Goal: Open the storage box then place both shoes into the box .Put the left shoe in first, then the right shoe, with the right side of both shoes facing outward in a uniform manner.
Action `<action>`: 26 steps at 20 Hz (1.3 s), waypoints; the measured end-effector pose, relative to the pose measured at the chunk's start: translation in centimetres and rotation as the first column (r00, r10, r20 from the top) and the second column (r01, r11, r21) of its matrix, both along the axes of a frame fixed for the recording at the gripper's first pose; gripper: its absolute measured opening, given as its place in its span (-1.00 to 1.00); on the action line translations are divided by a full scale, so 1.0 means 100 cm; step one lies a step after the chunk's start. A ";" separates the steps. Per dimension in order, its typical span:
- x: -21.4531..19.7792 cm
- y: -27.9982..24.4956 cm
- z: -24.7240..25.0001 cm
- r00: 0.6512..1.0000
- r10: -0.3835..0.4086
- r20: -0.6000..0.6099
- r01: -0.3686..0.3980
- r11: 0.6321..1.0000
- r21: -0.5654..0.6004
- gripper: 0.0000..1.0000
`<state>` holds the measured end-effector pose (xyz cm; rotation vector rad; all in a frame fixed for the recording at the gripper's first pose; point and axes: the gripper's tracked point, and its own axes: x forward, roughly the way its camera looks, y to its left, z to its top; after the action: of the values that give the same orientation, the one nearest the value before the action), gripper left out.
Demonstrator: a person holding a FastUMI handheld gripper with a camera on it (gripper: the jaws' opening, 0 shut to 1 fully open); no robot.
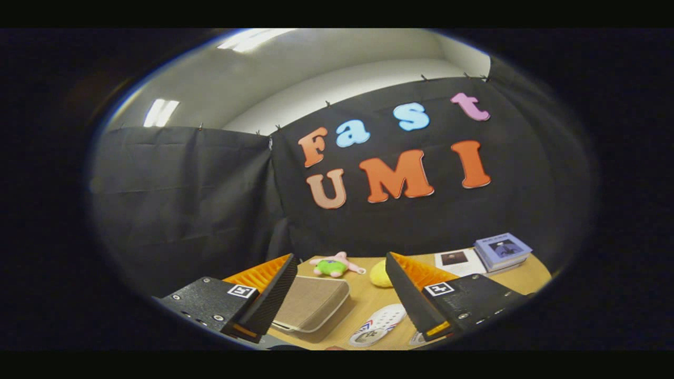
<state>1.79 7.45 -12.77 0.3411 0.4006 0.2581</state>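
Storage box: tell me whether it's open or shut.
Shut. The storage box lies flat on the table, lid down, no gap showing. The tool hangs open above it, holding nothing.

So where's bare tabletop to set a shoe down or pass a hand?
Gripper open, holding nothing. Bare wood runs between storage box and white shoe, up toward the plush toy and yellow toy. Crowded by the books.

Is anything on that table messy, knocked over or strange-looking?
Nothing looks spilled or broken. The storage box lies shut between the open fingers of the hand-held gripper. A white shoe lies on the table beside the box. The oddest company for shoes is a plush toy and a yellow lump beyond them.
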 end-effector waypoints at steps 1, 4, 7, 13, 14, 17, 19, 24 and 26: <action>-0.002 0.005 -0.012 0.999 0.023 -0.046 -0.022 0.999 0.034 1.00; -0.006 0.020 -0.040 0.985 0.080 -0.152 -0.059 0.988 0.139 0.99; -0.009 0.041 -0.063 0.962 0.151 -0.225 -0.095 0.965 0.242 0.97; -0.019 0.073 -0.110 0.900 0.259 -0.349 -0.123 0.922 0.367 0.97; -0.021 0.078 -0.118 0.889 0.275 -0.367 -0.126 0.916 0.381 0.96; -0.023 0.088 -0.146 0.855 0.303 -0.421 -0.125 0.908 0.400 0.96; -0.024 0.095 -0.164 0.834 0.320 -0.450 -0.119 0.900 0.420 0.97; -0.029 0.116 -0.198 0.756 0.402 -0.516 -0.058 0.827 0.559 0.93; -0.026 0.119 -0.209 0.747 0.406 -0.527 -0.028 0.810 0.586 0.92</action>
<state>-0.82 19.31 -33.69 0.9692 1.0608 0.5070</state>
